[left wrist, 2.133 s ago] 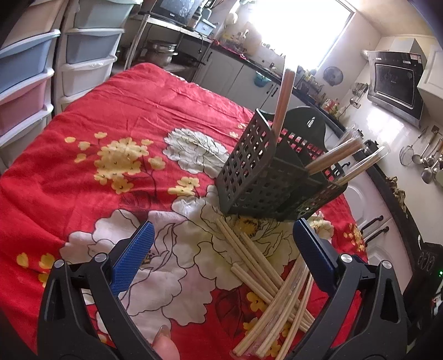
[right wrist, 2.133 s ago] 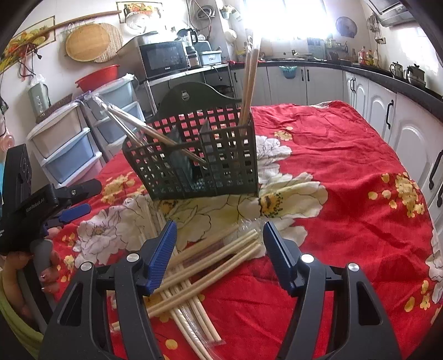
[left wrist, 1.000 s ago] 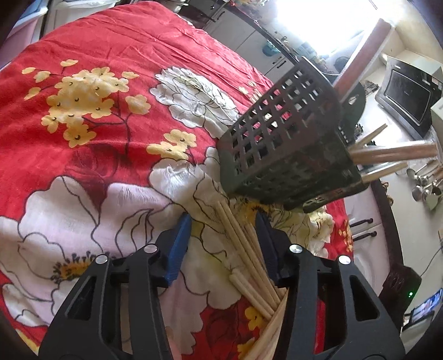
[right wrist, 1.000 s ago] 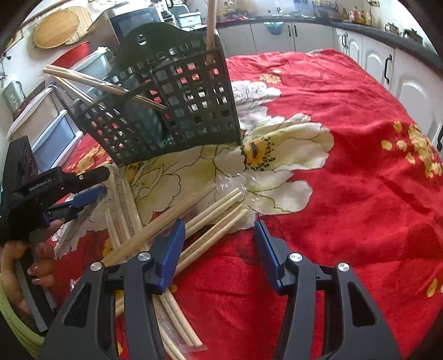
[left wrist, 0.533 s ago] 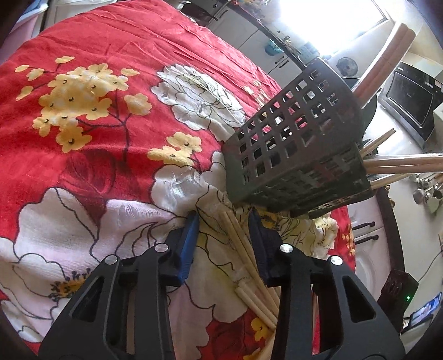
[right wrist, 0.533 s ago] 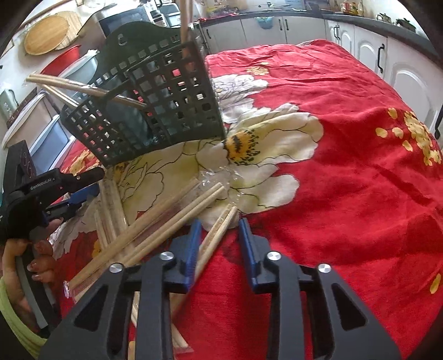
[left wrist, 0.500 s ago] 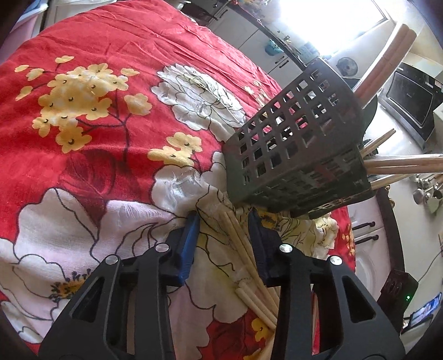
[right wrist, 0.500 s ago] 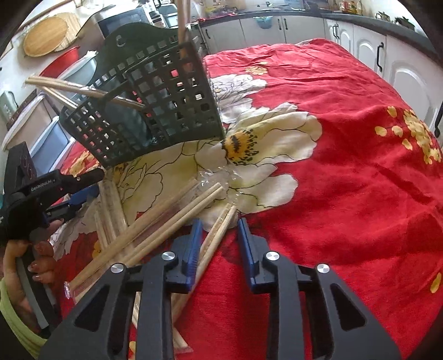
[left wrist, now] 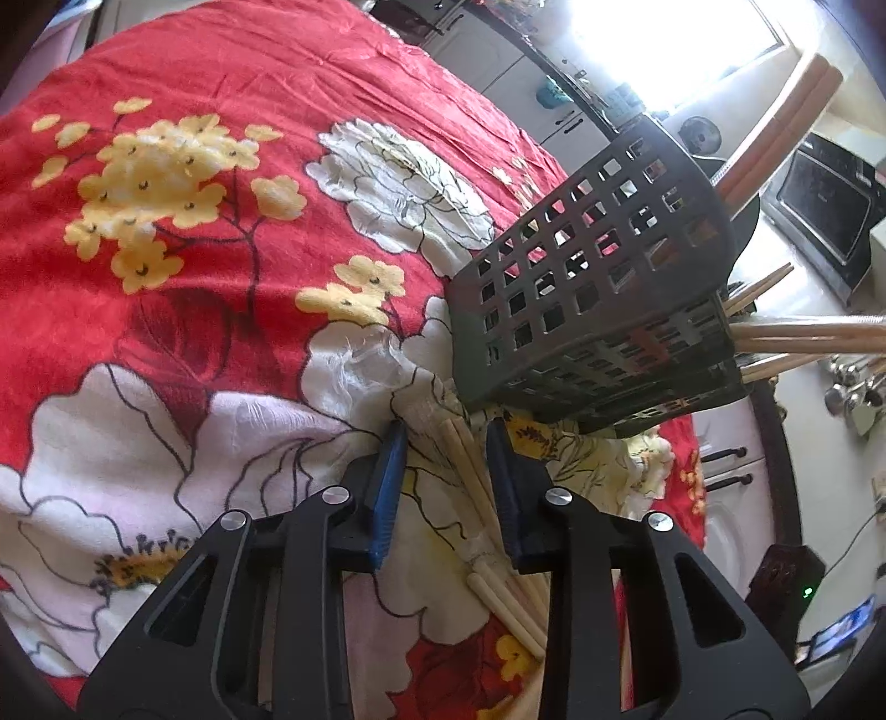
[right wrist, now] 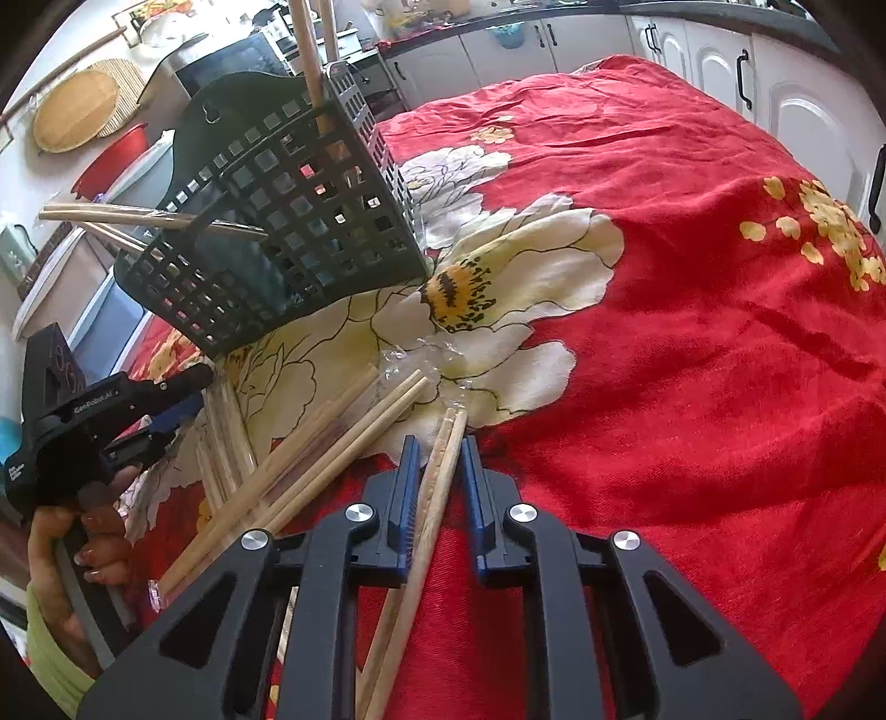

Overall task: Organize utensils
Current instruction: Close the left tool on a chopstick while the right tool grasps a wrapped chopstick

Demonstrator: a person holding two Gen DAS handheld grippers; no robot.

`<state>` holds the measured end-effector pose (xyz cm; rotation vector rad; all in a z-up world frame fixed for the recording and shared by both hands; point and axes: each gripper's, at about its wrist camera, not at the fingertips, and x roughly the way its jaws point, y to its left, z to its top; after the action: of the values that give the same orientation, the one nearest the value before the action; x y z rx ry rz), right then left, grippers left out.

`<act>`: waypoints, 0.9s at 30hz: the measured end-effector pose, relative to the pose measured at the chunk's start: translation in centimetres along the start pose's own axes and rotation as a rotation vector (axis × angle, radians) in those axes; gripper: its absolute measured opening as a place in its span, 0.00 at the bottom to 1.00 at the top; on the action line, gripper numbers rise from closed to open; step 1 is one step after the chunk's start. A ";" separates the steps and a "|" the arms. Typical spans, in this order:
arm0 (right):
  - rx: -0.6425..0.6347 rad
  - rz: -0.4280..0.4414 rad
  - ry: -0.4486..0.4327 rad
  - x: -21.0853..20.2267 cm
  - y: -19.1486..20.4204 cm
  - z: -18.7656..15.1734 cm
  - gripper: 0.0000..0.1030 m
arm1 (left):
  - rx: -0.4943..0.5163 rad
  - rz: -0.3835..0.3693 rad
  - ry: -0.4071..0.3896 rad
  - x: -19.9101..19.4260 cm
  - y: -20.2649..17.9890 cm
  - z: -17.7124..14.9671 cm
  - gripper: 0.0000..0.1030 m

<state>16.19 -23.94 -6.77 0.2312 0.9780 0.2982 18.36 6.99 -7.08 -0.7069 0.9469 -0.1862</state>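
Left gripper [left wrist: 446, 443], right gripper [right wrist: 437, 454] angled down, jaws closing astride chopsticks [right wrist: 437, 498].

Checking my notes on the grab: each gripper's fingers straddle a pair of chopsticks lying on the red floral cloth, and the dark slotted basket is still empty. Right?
Not quite. The basket is not empty: the right wrist view shows chopsticks already sticking out of it. The rest holds: the left gripper and right gripper each straddle a pair on the cloth.

Bright daylight from window [left wrist: 670, 50], blown out white; strong fisheye bending, dark vignette at corners; centre sharp, soft shadows.
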 end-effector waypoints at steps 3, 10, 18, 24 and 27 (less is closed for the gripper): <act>0.007 0.003 -0.002 -0.1 0.1 -0.1 0.14 | 0.004 0.007 0.005 0.1 -0.3 -0.3 0.22; 0.032 0.027 -0.010 -0.3 -0.2 0.1 0.09 | 0.029 0.008 0.016 0.6 -1.0 -0.9 0.09; 0.029 0.068 -0.044 -1.7 0.2 0.0 0.08 | -0.001 -0.029 -0.024 -0.9 -0.6 -0.8 0.07; 0.003 0.082 -0.083 -2.9 0.9 0.3 0.08 | 0.008 -0.025 -0.121 -3.9 -0.6 -0.2 0.07; -0.018 0.086 -0.104 -3.6 1.4 0.6 0.07 | 0.016 -0.009 -0.176 -5.4 -0.6 0.3 0.06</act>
<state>14.59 -23.92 -3.18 0.2705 0.8637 0.3695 15.52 9.01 -2.96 -0.7007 0.7737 -0.1372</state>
